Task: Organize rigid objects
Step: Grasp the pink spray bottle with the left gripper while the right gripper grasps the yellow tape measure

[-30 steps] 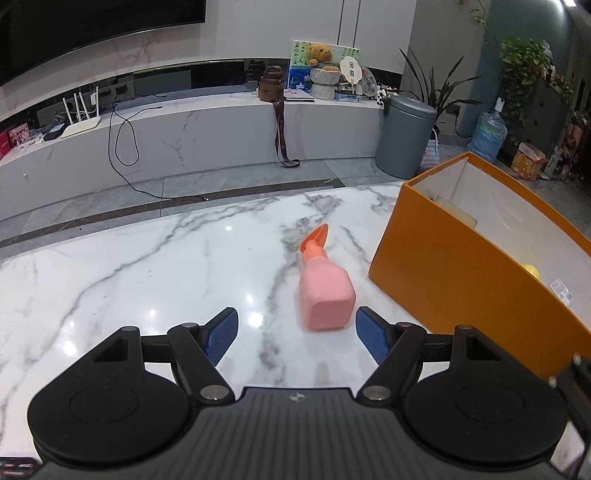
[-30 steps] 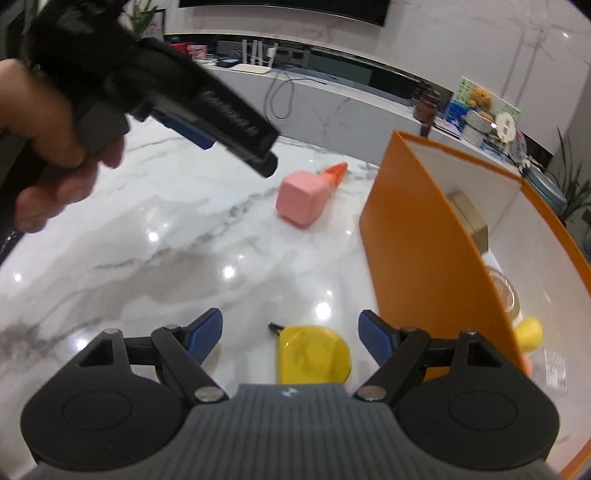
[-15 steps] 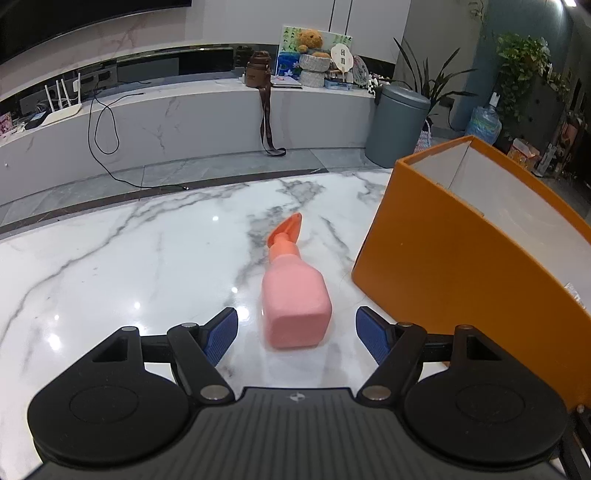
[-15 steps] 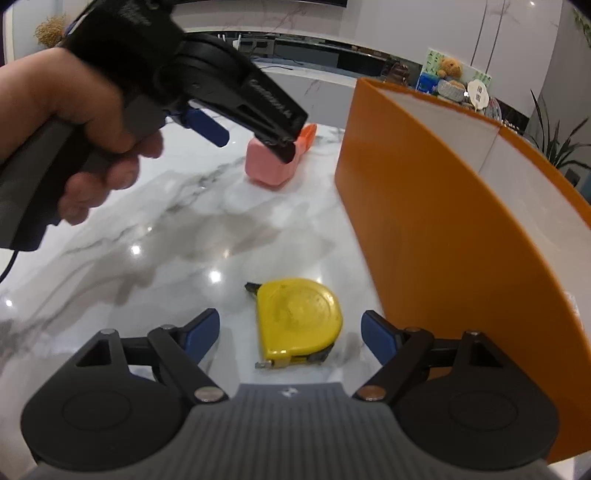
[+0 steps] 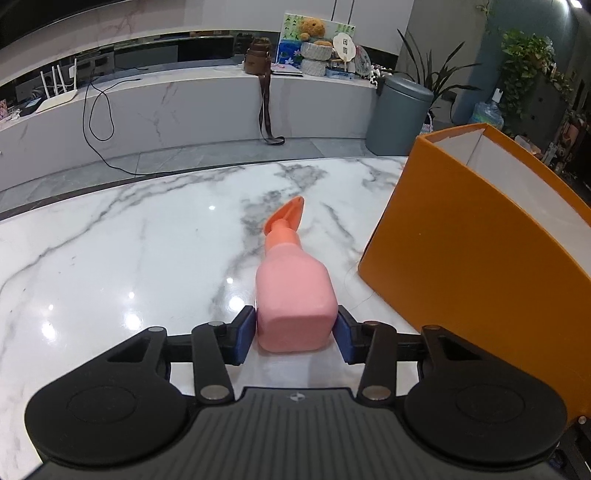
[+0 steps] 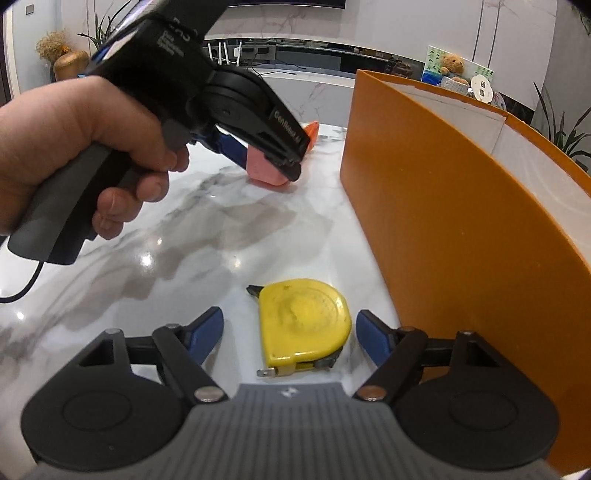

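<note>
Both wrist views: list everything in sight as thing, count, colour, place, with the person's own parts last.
spray bottle: 1, pink with orange nozzle, lying on the table, nozzle pointing away
tape measure: 1, yellow, flat on the table beside the box
box: 1, orange outside, white inside, open top, right of the bottle
table: 1, white marble with grey veins
bin: 1, grey, on the floor beyond the table
teddy bear: 1, brown, on the far counter
left gripper: 1, black with blue pads, just closed on the bottle's base
right gripper: 1, same colours, open around the tape measure
hand: 1, holding the left gripper's handle
</note>
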The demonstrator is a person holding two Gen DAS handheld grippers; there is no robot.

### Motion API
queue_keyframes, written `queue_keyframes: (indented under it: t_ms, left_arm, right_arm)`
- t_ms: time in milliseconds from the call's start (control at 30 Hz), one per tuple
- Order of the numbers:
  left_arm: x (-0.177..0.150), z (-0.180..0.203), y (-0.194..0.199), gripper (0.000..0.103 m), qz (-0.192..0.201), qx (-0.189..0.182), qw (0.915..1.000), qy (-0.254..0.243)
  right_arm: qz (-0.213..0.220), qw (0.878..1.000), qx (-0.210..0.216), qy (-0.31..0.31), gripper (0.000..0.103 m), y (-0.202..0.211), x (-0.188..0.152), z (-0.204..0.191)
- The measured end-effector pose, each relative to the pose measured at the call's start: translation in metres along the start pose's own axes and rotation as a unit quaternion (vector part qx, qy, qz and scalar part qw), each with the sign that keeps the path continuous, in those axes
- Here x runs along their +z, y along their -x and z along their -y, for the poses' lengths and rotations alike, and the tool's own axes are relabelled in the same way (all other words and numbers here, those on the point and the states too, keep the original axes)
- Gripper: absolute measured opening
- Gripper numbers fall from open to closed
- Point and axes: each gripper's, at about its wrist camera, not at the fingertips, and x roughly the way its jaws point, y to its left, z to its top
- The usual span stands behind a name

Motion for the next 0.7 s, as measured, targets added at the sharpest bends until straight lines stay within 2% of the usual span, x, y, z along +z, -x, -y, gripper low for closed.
queue_keyframes:
  t_ms: [133,367,467,700]
  left_arm:
    - [-0.006,0.002,0.005,0.049,0.003,0.005,0.9997,-0.024]
    - [-0.027,-0.002,0.028,0.048,-0.014,0.003,0.9979,-0.063]
    - [-0.037,-0.006,0.039,0.047,-0.023,0.005,0.9968,-0.076]
    - [-0.058,-0.012,0.065,0.047,-0.037,0.001,0.995,-0.093]
  right_arm:
    - [0.001,1.0,0.001,0.002,0.074,-0.001,0.002,0.002]
    - [-0.003,1.0,0.008,0.008,0.058,0.001,0.006,0.006]
    - [-0.005,1.0,0.008,0.009,0.054,0.001,0.008,0.007]
    - [-0.006,1.0,0.013,0.011,0.053,-0.002,0.012,0.001]
